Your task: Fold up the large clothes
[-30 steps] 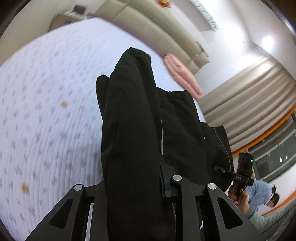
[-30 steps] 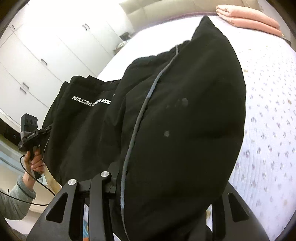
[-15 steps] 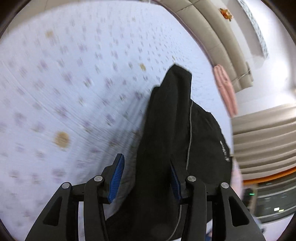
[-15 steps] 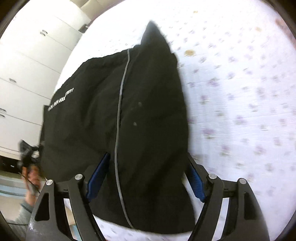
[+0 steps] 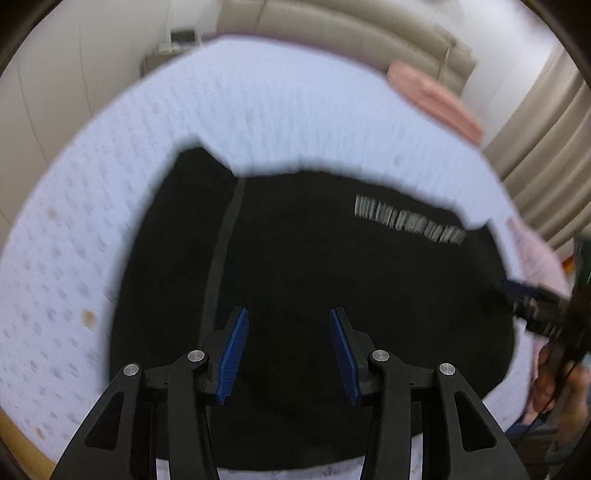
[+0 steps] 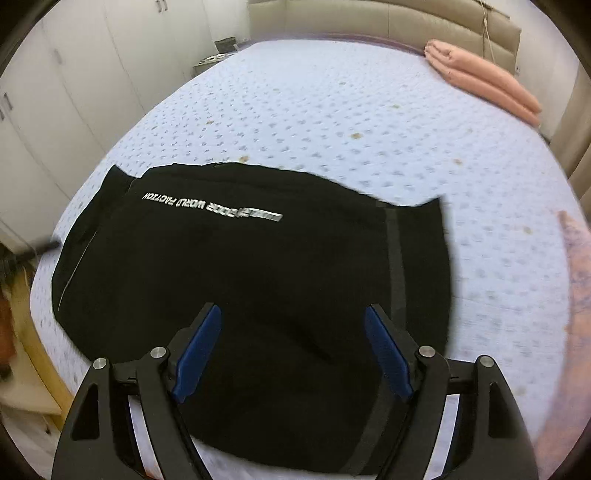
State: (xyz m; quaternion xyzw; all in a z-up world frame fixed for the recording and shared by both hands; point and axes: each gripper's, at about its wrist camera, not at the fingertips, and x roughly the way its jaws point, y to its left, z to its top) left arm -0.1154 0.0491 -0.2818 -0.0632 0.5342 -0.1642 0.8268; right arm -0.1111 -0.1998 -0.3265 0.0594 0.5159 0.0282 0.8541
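A black garment (image 5: 314,280) with white lettering and a grey stripe lies folded flat on the white dotted bed (image 5: 258,110). It also shows in the right wrist view (image 6: 258,277). My left gripper (image 5: 288,325) is open and empty, held just above the garment's near part. My right gripper (image 6: 291,325) is open and empty above the garment's near edge. The other gripper shows blurred at the right edge of the left wrist view (image 5: 535,306).
Folded pink cloth (image 6: 480,81) lies at the far right of the bed by the beige headboard (image 6: 406,18). A pinkish cloth (image 6: 580,280) sits at the bed's right side. White cupboards (image 6: 55,92) stand left, curtains (image 5: 546,155) right.
Both grippers have let go of the black garment and opened. The garment, held up and draped before, now lies flat on the bed; both grippers have pulled back above it.
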